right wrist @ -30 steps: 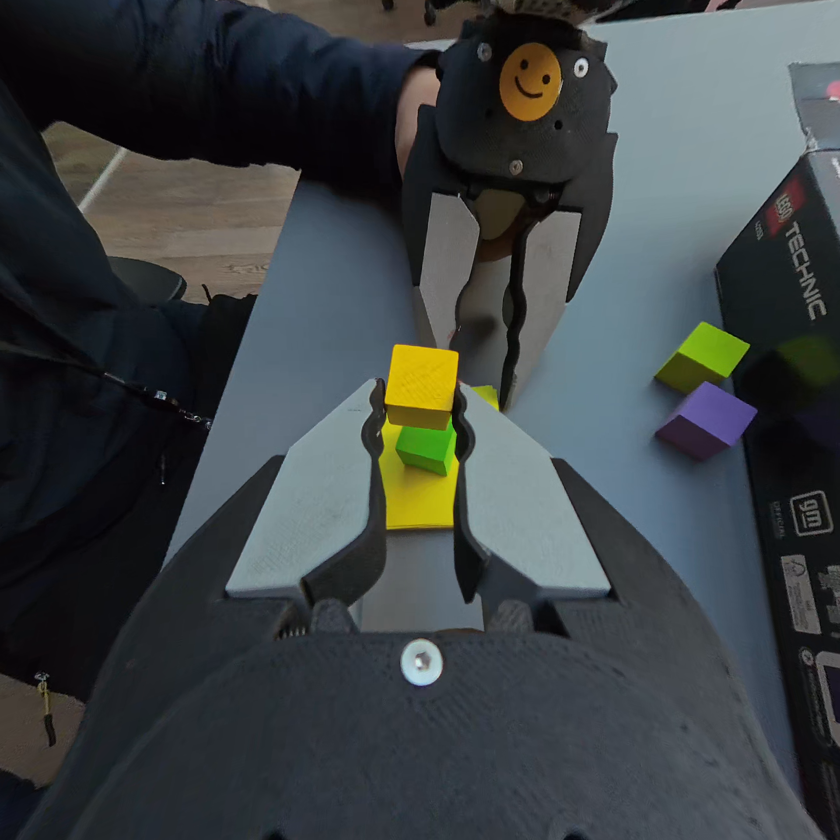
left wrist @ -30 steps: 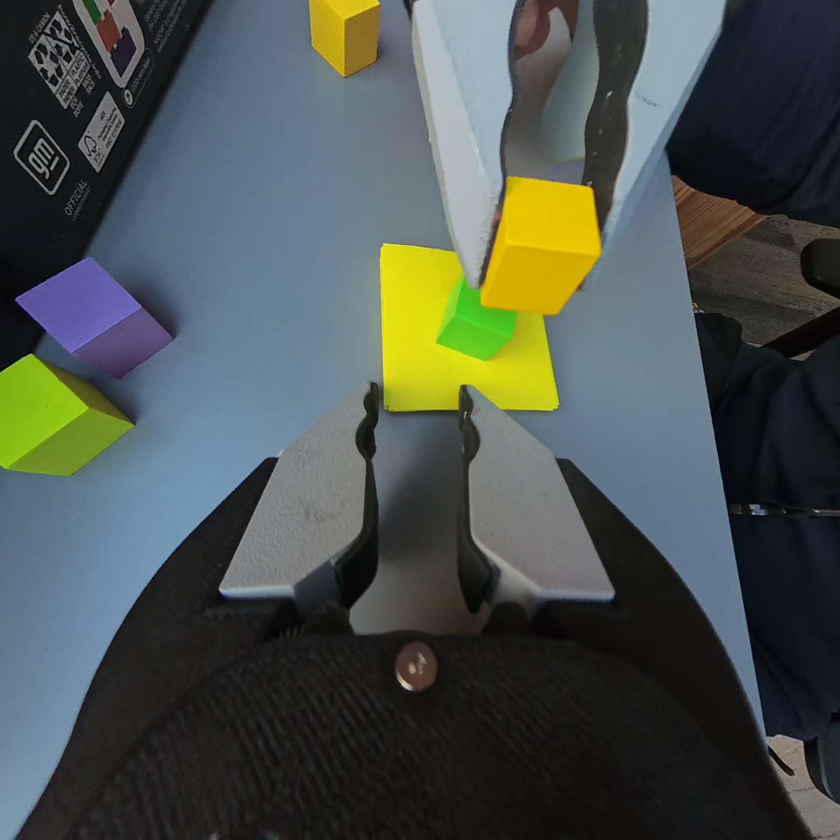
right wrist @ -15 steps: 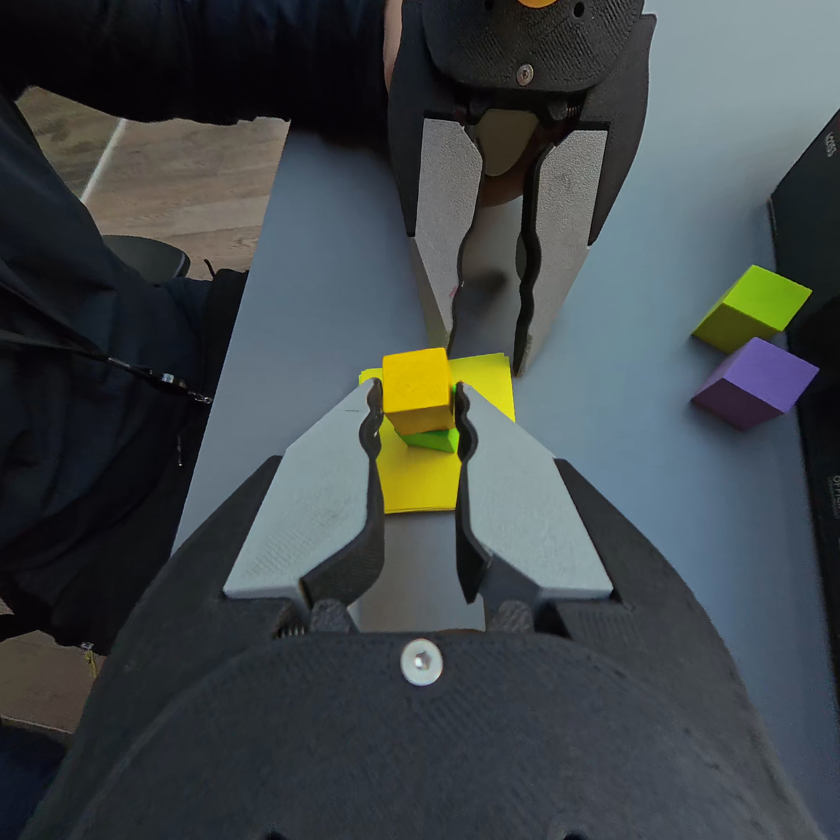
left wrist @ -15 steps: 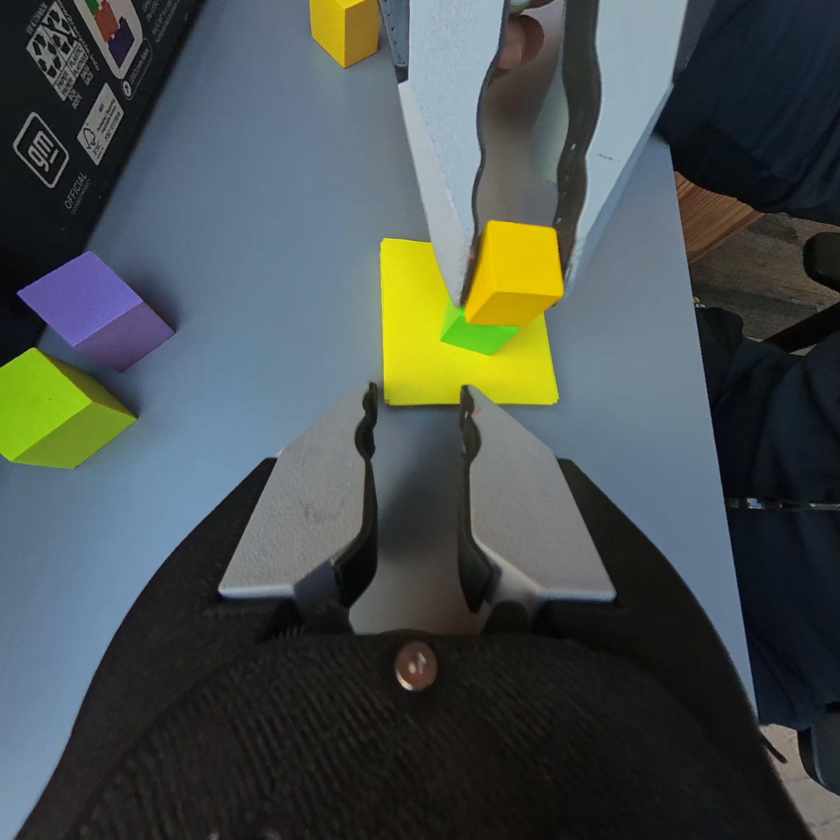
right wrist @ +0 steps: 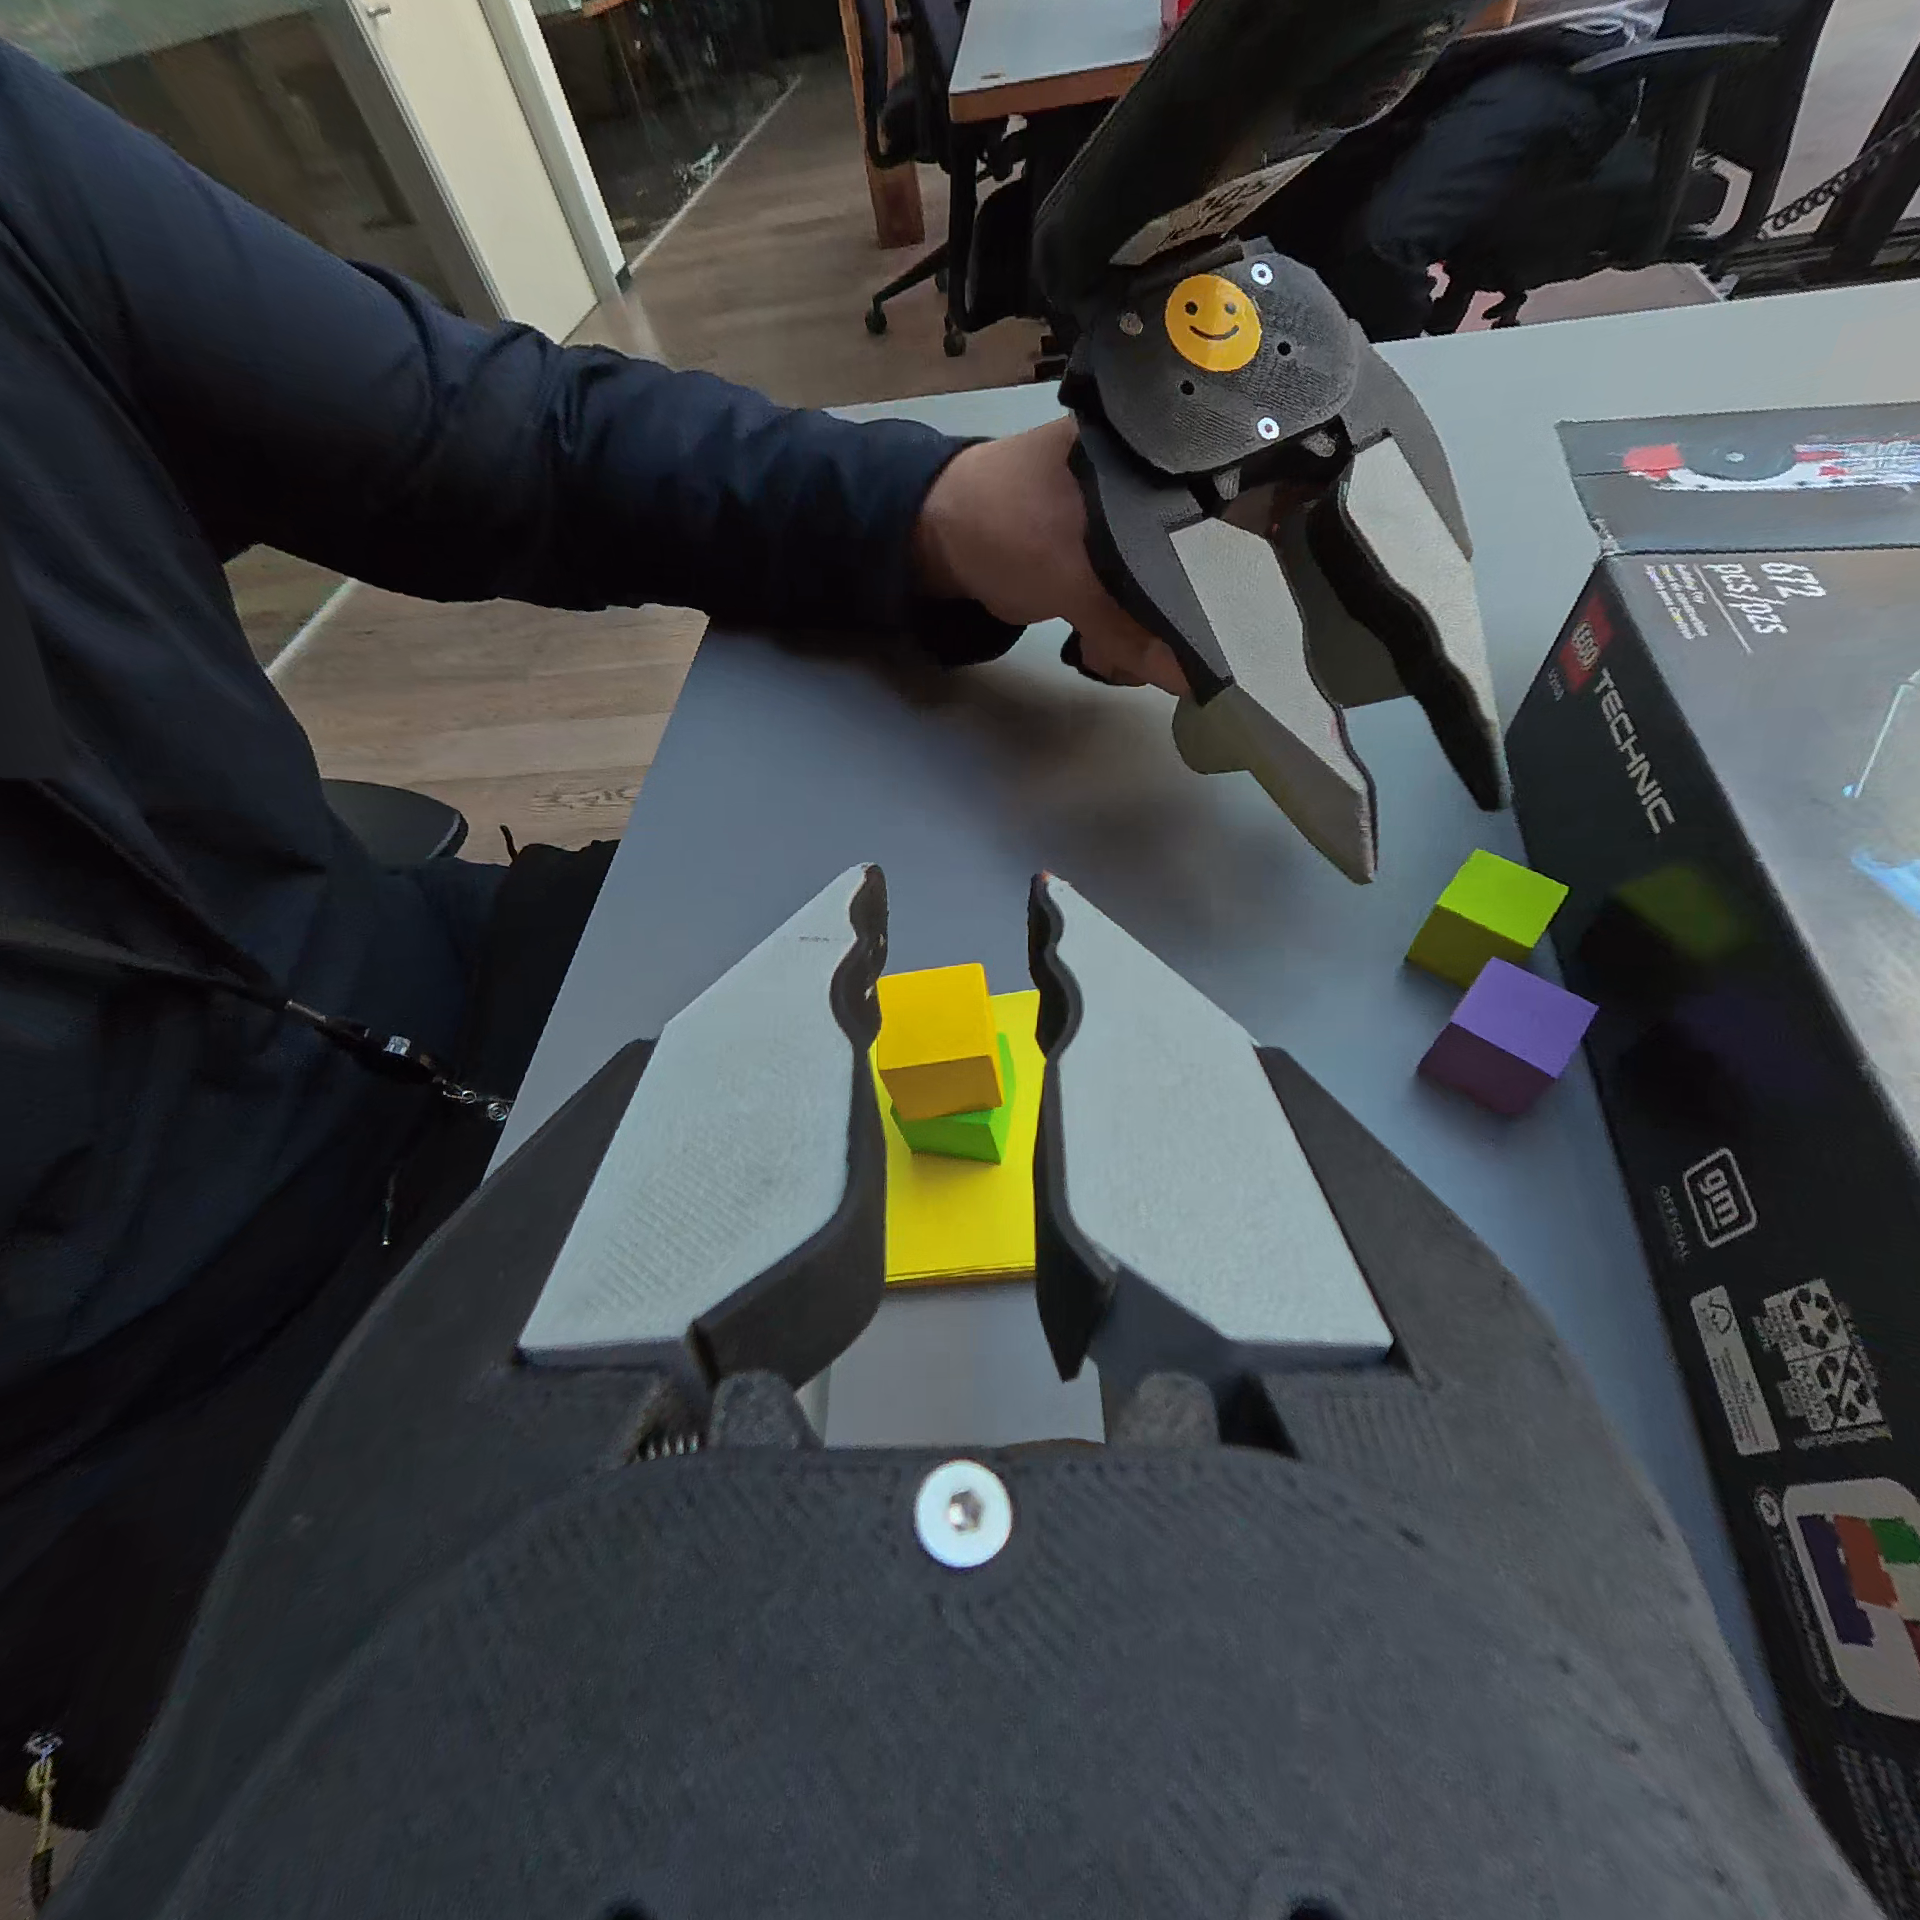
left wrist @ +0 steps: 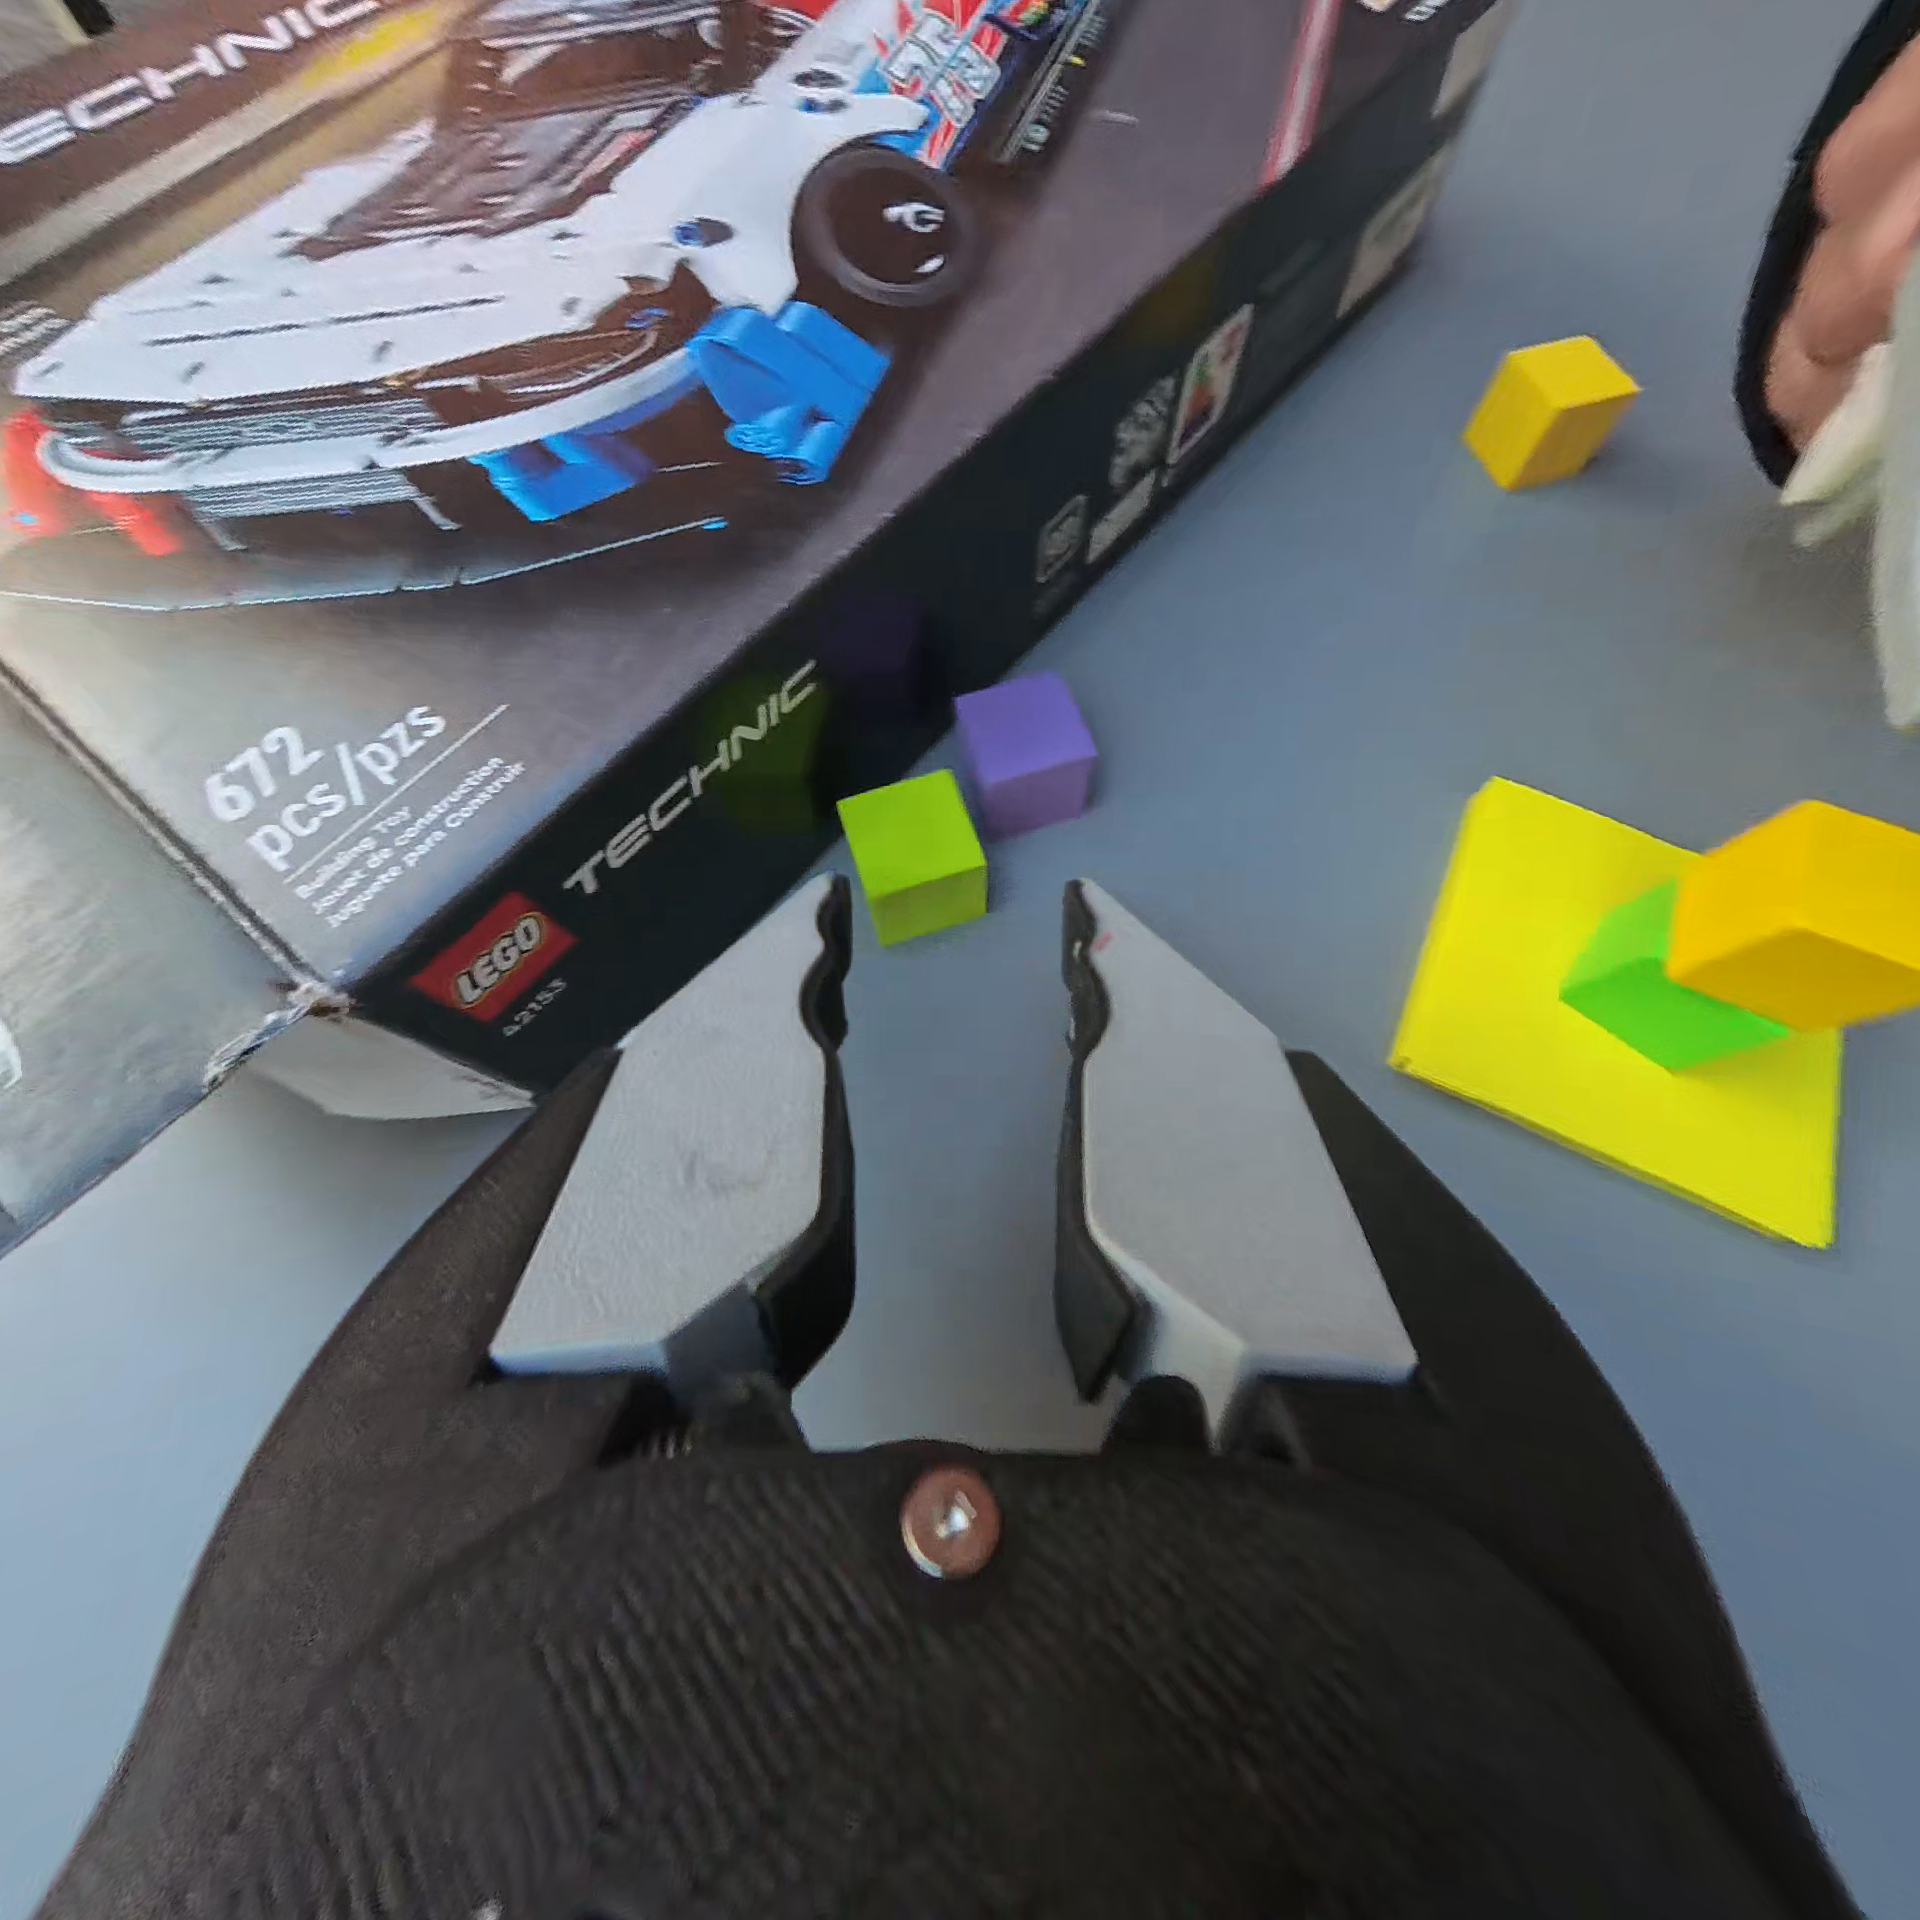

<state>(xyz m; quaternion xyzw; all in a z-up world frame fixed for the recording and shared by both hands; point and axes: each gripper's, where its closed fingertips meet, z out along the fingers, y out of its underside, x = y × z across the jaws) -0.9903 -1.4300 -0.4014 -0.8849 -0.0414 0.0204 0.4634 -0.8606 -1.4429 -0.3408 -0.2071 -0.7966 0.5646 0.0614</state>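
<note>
On the grey table point(right wrist: 790, 748), nearest the right wrist camera, the right gripper point(right wrist: 956, 883) hangs with its jaws apart and nothing between the pads. Seen through that gap, lower down, a yellow block point(right wrist: 935, 1039) sits on a green block point(right wrist: 961, 1127), turned a little askew on it, and both stand on a flat yellow pad of paper point(right wrist: 961, 1226).

At about two o'clock from the stack lie a purple block point(right wrist: 1507, 1029) and, just beyond it, a lime block point(right wrist: 1486, 914), both close to the side of a large dark cardboard box point(right wrist: 1714, 935). Farther off, at one o'clock, a hand point(right wrist: 1018, 561) holds the left gripper point(left wrist: 951, 899) tilted down above the table, jaws apart and holding nothing. From its own camera the lime block lies just past its fingertips, near twelve o'clock. At the far end, toward two o'clock in that view, stands another yellow block point(left wrist: 1548, 410) alone.
</note>
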